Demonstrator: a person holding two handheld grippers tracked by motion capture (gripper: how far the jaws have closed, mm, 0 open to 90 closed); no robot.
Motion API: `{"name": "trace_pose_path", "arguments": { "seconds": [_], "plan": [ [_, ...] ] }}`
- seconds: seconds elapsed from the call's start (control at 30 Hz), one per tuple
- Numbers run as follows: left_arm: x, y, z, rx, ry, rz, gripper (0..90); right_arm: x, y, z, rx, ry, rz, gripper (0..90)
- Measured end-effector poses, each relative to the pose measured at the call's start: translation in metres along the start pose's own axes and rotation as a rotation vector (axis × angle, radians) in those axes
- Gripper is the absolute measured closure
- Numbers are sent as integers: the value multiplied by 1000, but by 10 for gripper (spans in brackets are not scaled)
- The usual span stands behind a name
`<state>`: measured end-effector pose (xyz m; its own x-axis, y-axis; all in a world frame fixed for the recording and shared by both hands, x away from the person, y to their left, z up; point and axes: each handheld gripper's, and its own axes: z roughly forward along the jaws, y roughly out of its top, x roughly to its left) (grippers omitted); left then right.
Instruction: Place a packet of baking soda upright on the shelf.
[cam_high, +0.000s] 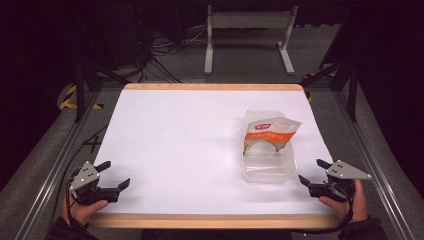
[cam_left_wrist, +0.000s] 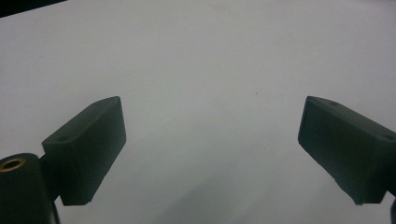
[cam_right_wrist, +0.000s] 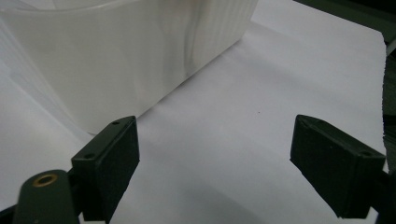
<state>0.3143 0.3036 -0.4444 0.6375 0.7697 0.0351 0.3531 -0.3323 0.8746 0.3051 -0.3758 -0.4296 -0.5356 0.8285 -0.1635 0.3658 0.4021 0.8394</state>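
A clear plastic container stands on the white table top at the right, with a white and orange snack bag sticking out of it. My right gripper rests open just right of the container, near the front edge. In the right gripper view the container's translucent wall rises close ahead on the left, and my right gripper has nothing between its jaws. My left gripper sits open at the front left corner. In its own view my left gripper faces bare white table.
The table has a wooden rim at front and back. Metal rails run along both sides. Behind the table stand a white frame and loose cables on the floor.
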Motion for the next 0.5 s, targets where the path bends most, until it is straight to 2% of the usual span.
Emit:
{"name": "trace_pose_path", "arguments": {
  "seconds": [0.03, 0.13, 0.5],
  "plan": [
    [-1, 1, 2, 13, -2, 18, 81, 0, 0, 0, 4, -4, 1, 163],
    [-3, 1, 2, 12, -2, 22, 80, 1, 1, -2, 1, -8, -1, 163],
    [-3, 1, 3, 10, -7, 15, 75, 5, 1, -1, 11, -4, -9, 163]
  ]
}}
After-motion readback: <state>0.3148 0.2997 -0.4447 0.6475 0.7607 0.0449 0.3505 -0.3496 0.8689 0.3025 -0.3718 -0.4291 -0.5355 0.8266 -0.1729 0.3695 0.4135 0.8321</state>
